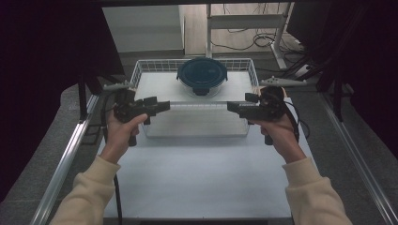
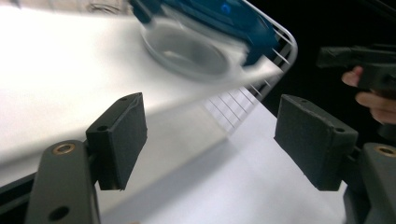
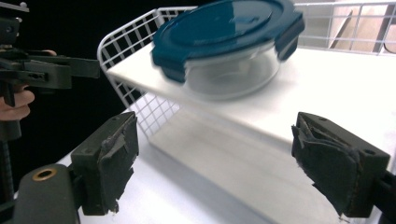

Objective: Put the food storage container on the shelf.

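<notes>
nearest the camera, 2 cream sleeves are seen over the bare front of the white table [image 1: 202, 183]. a little farther in, the left gripper [image 1: 162, 105] and the right gripper [image 1: 231, 106] are held level, pointing toward each other, just in front of the white wire basket [image 1: 141, 70]. the jaws of both are spread wide, with nothing between the pads. farther back, a round glass container [image 1: 202, 84] with a dark blue clip lid [image 1: 202, 71] is seen on the raised white board inside the basket, near its rear wall, well apart from both grippers. beyond the table, cables are seen on the floor.
</notes>
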Available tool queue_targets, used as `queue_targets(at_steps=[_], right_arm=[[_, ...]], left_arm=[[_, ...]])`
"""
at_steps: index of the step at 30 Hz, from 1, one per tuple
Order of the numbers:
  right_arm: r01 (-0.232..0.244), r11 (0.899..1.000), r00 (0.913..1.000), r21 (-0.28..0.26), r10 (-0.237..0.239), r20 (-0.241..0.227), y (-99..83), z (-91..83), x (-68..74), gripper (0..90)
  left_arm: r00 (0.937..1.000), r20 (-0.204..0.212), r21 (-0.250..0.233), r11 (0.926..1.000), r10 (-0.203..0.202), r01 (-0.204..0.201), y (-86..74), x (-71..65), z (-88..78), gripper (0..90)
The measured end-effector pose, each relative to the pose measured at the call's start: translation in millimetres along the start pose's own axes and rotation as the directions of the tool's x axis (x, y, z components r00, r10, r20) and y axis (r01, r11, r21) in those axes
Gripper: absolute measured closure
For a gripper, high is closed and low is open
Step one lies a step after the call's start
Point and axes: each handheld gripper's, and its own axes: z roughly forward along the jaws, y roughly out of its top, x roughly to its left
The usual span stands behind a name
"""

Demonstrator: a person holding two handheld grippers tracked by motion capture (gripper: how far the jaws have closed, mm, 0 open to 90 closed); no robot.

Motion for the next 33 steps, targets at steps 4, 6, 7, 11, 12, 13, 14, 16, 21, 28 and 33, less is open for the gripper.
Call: queue_targets(at_steps=[4,6,7,11,12,13,14,16,21,28,33], right_arm=[[0.040,0.999,0.9992,-0.023,-0.040,0.008,-26.6,-15.1,5.5,15.2],[0.052,0.998,0.9986,-0.025,-0.052,0.013,-45.0,-19.5,7.9,15.3],[0.054,0.998,0.9985,-0.026,-0.054,0.011,-53.8,-20.9,9.0,15.3],[0.076,0.997,0.9969,-0.015,-0.076,0.021,-87.6,-26.2,13.5,15.2],[0.079,0.997,0.9966,-0.013,-0.079,0.021,-98.6,-27.8,13.8,15.3],[0.075,0.997,0.9970,-0.008,-0.075,0.018,-105.0,-28.7,13.6,15.3],[0.068,0.998,0.9975,0.010,-0.068,0.021,-121.9,-30.7,11.8,15.3],[0.062,0.998,0.9978,0.018,-0.062,0.022,-130.1,-31.8,10.8,15.3],[0.049,0.994,0.9979,0.097,-0.053,0.037,-172.8,-31.2,4.6,15.6],[0.014,0.985,0.9986,0.170,-0.022,0.048,-195.1,-17.1,-1.4,15.6],[0.011,0.989,0.9982,0.145,-0.020,0.057,-195.0,-19.3,-2.8,15.6]], left_arm=[[0.9994,-0.013,0.018,0.9993,0.032,-0.032,-28.5,-6.6,-9.6,25.0],[0.9966,-0.046,0.046,0.9968,0.068,-0.066,-45.7,-10.4,-11.3,25.1],[0.9952,-0.056,0.054,0.9956,0.080,-0.077,-51.9,-11.4,-11.3,25.1],[0.9902,-0.087,0.119,0.9879,0.110,-0.099,-90.2,-12.9,-7.1,25.3],[0.9901,-0.091,0.129,0.9871,0.107,-0.095,-96.6,-12.5,-6.3,25.3],[0.9905,-0.091,0.139,0.9863,0.103,-0.089,-105.0,-11.3,-5.3,25.3],[0.9924,-0.090,0.158,0.9850,0.084,-0.069,-120.3,-8.2,-3.6,25.3],[0.9926,-0.096,0.166,0.9845,0.073,-0.057,-127.1,-6.4,-3.2,25.3],[0.9933,-0.113,0.205,0.9788,0.021,0.002,-154.1,3.9,0.4,25.6],[0.9915,-0.129,0.233,0.9724,0.020,0.010,-170.3,8.1,2.5,25.6],[0.9899,-0.141,0.222,0.9750,0.018,0.014,-172.3,9.7,1.1,25.6]])
